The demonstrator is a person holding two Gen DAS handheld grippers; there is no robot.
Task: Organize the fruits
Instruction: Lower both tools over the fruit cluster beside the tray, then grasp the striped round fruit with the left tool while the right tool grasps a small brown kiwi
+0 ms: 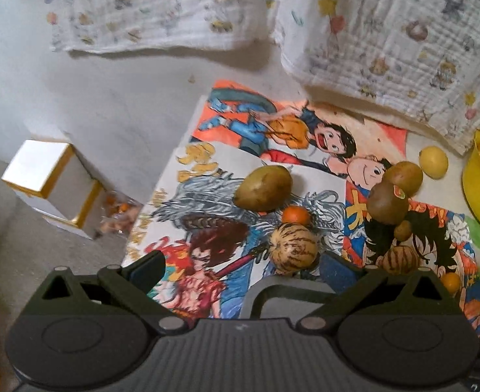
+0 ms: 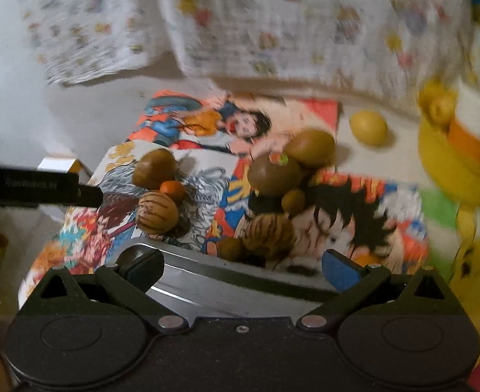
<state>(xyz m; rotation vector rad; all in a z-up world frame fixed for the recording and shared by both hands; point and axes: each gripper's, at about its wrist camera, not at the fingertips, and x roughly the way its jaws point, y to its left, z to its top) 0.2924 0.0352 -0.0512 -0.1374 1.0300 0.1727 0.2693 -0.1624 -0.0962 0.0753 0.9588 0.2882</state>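
Loose fruits lie on cartoon posters [image 1: 207,163]. A green-brown oval fruit [image 1: 263,187], a small orange [image 1: 295,214] and a striped melon [image 1: 294,248] sit ahead of my left gripper [image 1: 241,269], which is open and holds nothing. To the right lie a stickered brown fruit [image 1: 388,202], another striped melon [image 1: 400,258] and a lemon [image 1: 433,161]. A yellow bowl [image 1: 475,196] at the right edge holds fruit. My right gripper [image 2: 241,269] is open and empty above a metal tray [image 2: 207,281], with a striped melon [image 2: 266,233] just beyond it.
A white box with gold edges [image 1: 44,176] stands left of the posters. Printed cloths [image 1: 142,9] hang across the back. A yellow plush toy [image 2: 475,261] lies at the right. The left gripper's black body [image 2: 37,189] shows at the left in the right wrist view.
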